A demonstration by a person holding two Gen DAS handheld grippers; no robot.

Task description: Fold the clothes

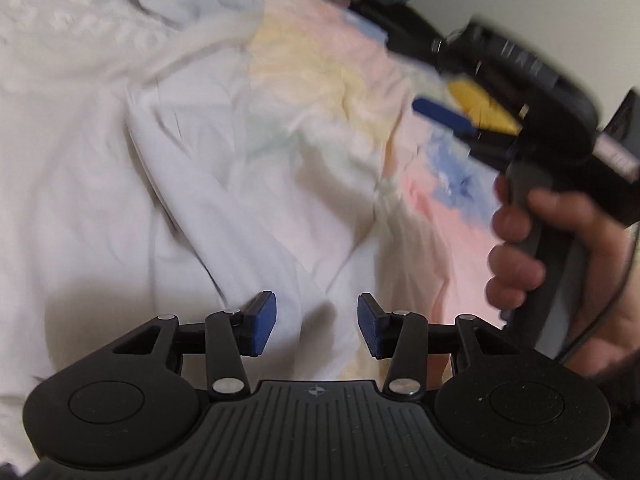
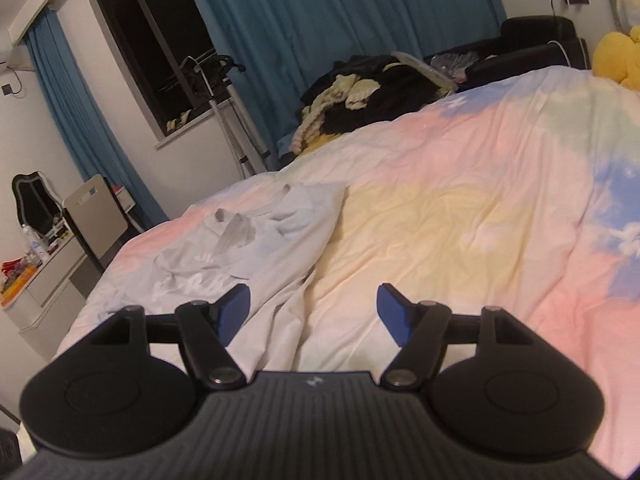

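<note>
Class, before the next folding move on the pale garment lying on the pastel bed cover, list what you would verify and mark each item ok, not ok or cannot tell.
1. Left gripper jaws apart, nothing between the pads: ok.
2. Right gripper jaws apart and empty: ok.
3. Pale white crumpled garment lies flat, ready to fold: not ok, it is bunched and creased.
4. Garment wholly on the pastel tie-dye bed cover: ok.
5. Right gripper clear of the garment: cannot tell, cloth lies close under its left finger.
6. Left view sharp enough to pick an edge: not ok, blurred.
</note>
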